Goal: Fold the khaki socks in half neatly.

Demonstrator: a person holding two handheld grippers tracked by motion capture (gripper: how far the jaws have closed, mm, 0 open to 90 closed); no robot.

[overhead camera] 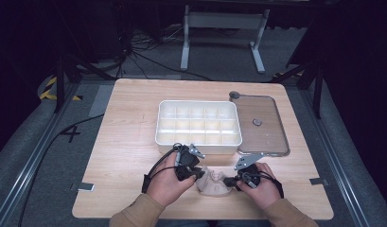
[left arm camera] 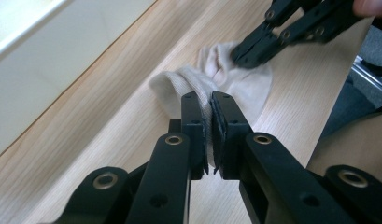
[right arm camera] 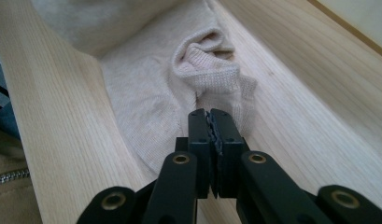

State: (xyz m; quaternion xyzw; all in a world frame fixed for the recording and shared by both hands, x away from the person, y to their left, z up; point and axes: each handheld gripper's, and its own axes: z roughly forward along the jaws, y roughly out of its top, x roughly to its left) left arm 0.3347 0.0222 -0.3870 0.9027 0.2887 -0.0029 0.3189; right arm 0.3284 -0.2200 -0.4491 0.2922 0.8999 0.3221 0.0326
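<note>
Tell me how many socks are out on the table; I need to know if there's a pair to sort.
1 that I can make out: a beige sock at the table's near edge, between the left gripper and right gripper. A second could be bunched within it.

The sock lies on the table near its front edge. The compartment tray sits behind it, and the lid lies flat just right of the tray.

A dark "4" is marked on the grey floor left of the table.
</note>
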